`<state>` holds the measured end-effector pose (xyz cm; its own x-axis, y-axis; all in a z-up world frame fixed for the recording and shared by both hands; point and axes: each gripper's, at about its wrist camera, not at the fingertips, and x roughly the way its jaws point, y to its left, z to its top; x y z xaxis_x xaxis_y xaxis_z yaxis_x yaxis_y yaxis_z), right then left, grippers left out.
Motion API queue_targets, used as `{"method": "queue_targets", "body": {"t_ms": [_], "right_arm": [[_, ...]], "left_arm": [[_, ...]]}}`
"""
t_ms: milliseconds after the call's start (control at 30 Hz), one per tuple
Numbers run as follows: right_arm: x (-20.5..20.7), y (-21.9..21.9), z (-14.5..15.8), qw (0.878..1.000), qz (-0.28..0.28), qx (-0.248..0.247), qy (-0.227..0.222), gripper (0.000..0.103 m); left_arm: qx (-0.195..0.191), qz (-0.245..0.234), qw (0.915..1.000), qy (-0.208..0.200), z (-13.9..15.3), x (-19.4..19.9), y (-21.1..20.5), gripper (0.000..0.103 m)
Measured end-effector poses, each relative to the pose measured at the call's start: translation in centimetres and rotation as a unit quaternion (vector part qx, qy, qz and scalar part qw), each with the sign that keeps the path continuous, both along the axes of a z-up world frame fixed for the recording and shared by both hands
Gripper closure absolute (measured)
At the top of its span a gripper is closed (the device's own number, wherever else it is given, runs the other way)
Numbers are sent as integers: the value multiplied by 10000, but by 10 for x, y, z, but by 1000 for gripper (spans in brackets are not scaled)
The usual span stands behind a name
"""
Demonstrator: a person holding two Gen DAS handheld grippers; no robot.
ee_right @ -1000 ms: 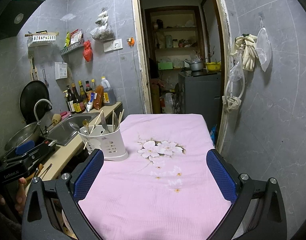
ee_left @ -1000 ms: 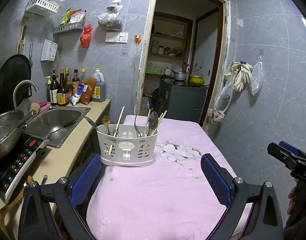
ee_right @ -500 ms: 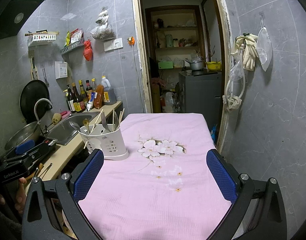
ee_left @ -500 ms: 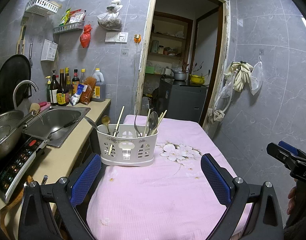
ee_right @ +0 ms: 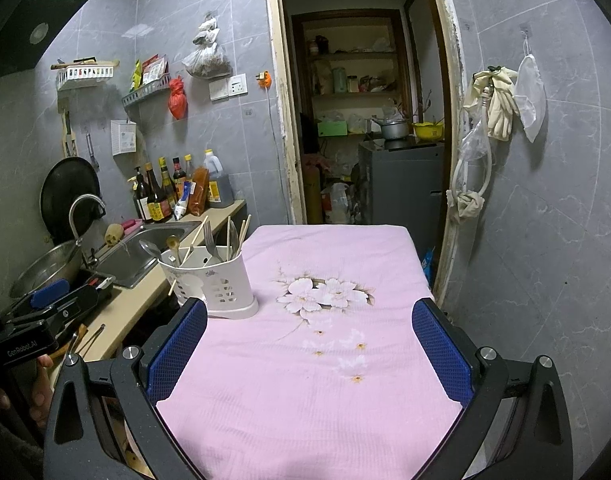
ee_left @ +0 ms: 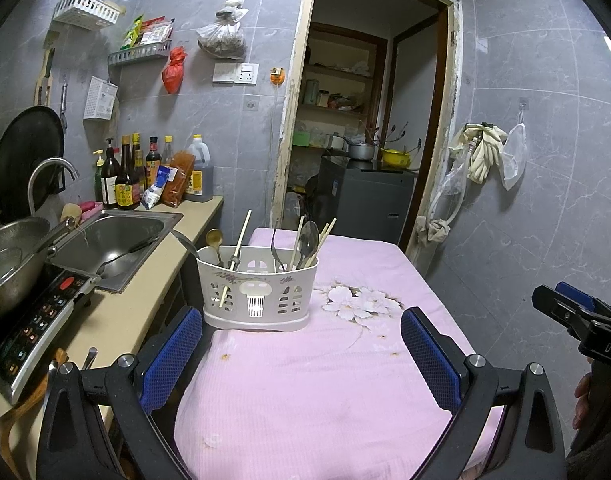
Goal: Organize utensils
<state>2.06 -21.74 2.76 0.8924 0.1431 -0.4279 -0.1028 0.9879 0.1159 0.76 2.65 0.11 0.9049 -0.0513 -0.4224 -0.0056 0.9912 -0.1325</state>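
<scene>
A white perforated utensil caddy (ee_left: 258, 291) (ee_right: 214, 280) stands on the left side of the pink-clothed table (ee_left: 337, 380) (ee_right: 329, 360). Upright in it are chopsticks (ee_left: 240, 236), a fork (ee_left: 274, 246), a steel spoon (ee_left: 308, 238) and a gold spoon (ee_left: 214, 238). My left gripper (ee_left: 303, 334) is open, low over the cloth just in front of the caddy, nothing between its blue pads. My right gripper (ee_right: 311, 328) is open too, over the table's middle, with the caddy by its left finger (ee_right: 177, 348).
Left of the table runs a counter with a steel sink (ee_left: 113, 240), a wok (ee_left: 9, 264) on an induction hob (ee_left: 37, 316), and sauce bottles (ee_left: 125, 180). An open doorway (ee_left: 361, 140) lies behind. A tiled wall with hanging gloves (ee_left: 481, 152) closes the right side.
None to speak of: both grippers stay open and hover in almost the same places, and the caddy has not moved.
</scene>
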Motion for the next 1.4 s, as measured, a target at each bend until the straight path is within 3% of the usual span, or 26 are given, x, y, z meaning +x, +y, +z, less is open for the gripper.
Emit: {"method": "queue_targets", "body": {"t_ms": [767,1400], "right_arm": [[3,0,3,10000,2,-5,19,2],[1,1,3,10000,4,-8,48,2]], "left_arm": [[14,-22,10000,2,1,2,3,2],[297,-38,9996,15,-1,-5,4,3]]}}
